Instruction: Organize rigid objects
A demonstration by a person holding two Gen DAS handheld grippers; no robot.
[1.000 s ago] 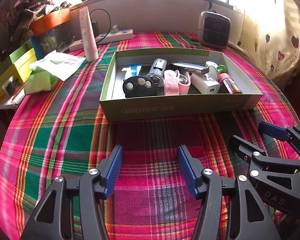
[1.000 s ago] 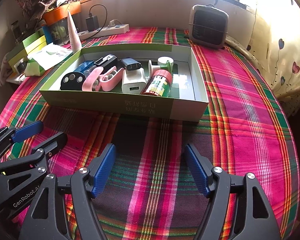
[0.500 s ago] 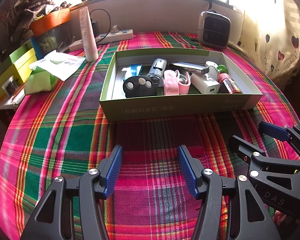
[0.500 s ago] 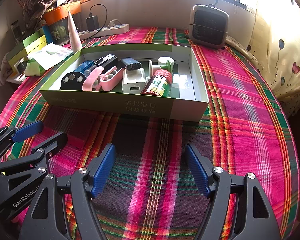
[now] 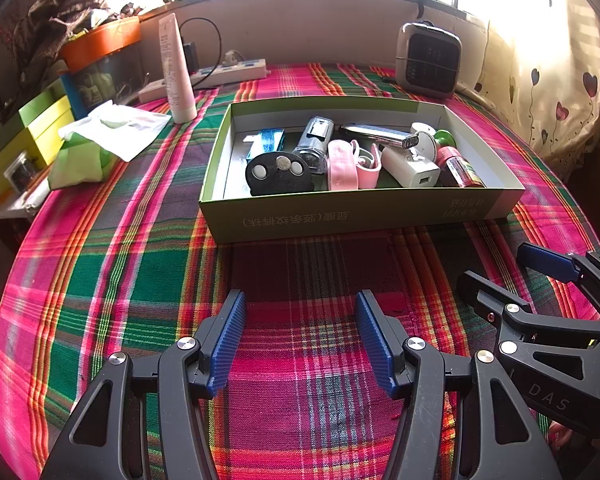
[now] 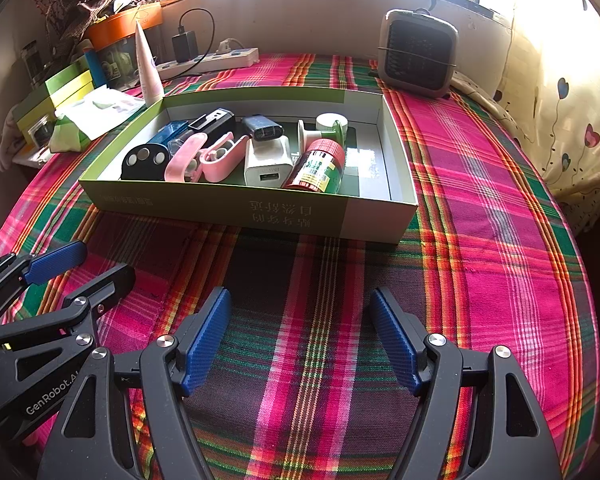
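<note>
We are holding left tool and right tool apart, empty; only the right view is showing the charger's port side.

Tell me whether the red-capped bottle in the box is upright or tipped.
Tipped. The red-capped bottle lies on its side in the green box, beside the white charger.

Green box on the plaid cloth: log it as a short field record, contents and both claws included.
surface: plaid cloth
container: green box, open top, resting on the cloth
contents: black case, pink case, white charger, red-capped bottle, packed side by side
behind box: small heater
left claw: open, empty, short of the box
right claw: open, empty, short of the box
</note>
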